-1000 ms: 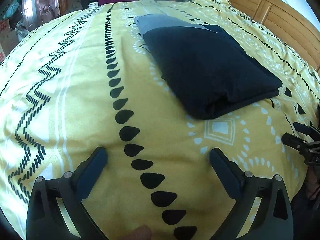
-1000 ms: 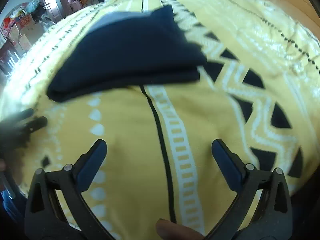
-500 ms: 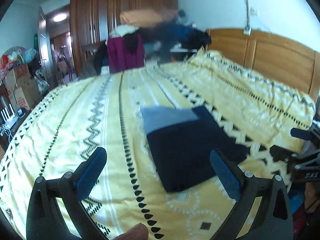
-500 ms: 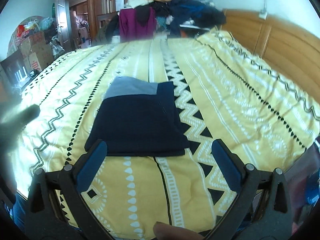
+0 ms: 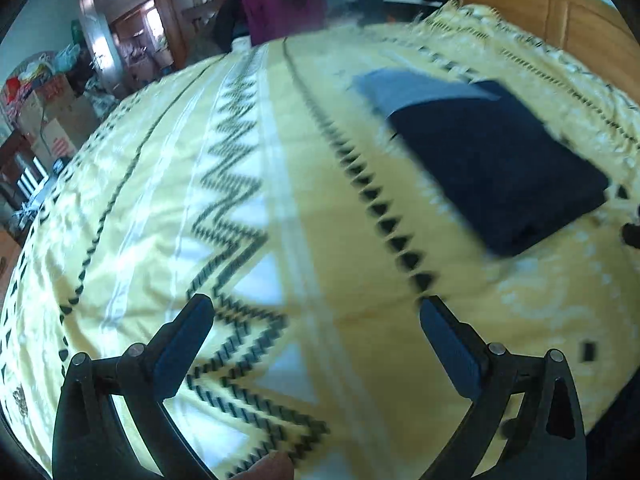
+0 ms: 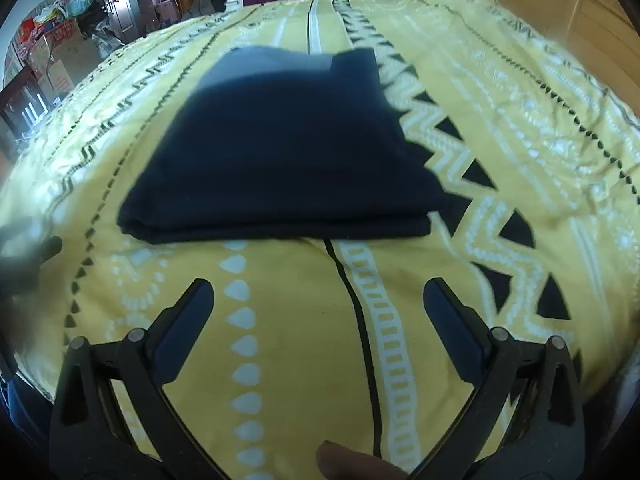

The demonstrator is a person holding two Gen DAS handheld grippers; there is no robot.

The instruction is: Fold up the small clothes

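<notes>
Folding looked complete: the folded navy garment lay flat on the yellow patterned bedspread just ahead of the wide-open, empty right gripper, right of the equally spread left gripper; next, probably fetch another garment.

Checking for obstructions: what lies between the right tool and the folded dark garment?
Only bare yellow patterned bedspread separates the open right tool from the folded dark garment, per the right wrist view.
</notes>
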